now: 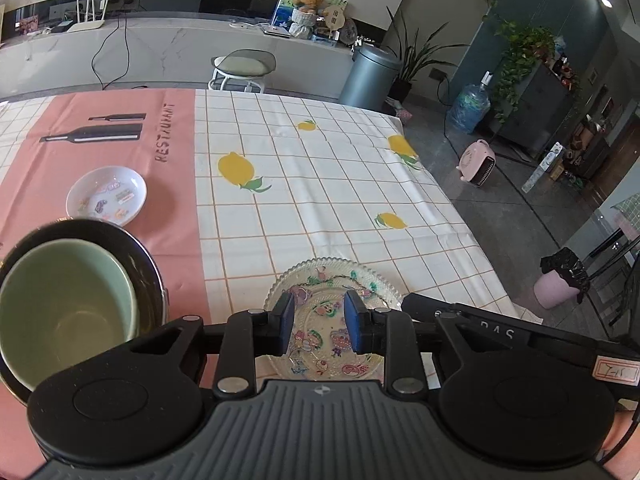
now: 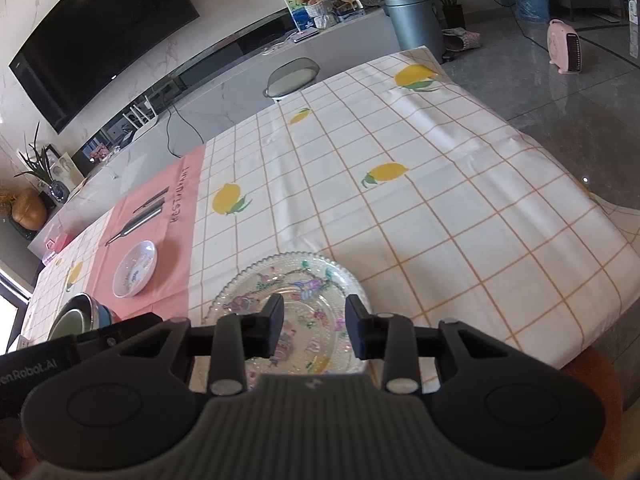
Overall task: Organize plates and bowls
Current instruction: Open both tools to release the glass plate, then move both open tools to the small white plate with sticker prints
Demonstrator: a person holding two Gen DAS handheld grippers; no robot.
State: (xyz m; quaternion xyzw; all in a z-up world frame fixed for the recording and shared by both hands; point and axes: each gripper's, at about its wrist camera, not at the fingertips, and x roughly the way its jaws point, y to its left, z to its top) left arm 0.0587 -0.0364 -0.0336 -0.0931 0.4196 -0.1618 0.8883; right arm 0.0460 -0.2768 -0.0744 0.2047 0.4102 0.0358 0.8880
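A clear glass plate with cartoon prints lies at the table's near edge; it also shows in the right wrist view. My left gripper is open and hovers over it, empty. My right gripper is open above the same plate, empty. A green bowl sits inside a dark metal bowl at the left. A small white plate with stickers lies on the pink cloth; it also shows in the right wrist view.
The table has a checked lemon tablecloth with a pink panel. A stool stands behind the table. A grey bin, a pink heater and a pink waste bin stand on the floor at right.
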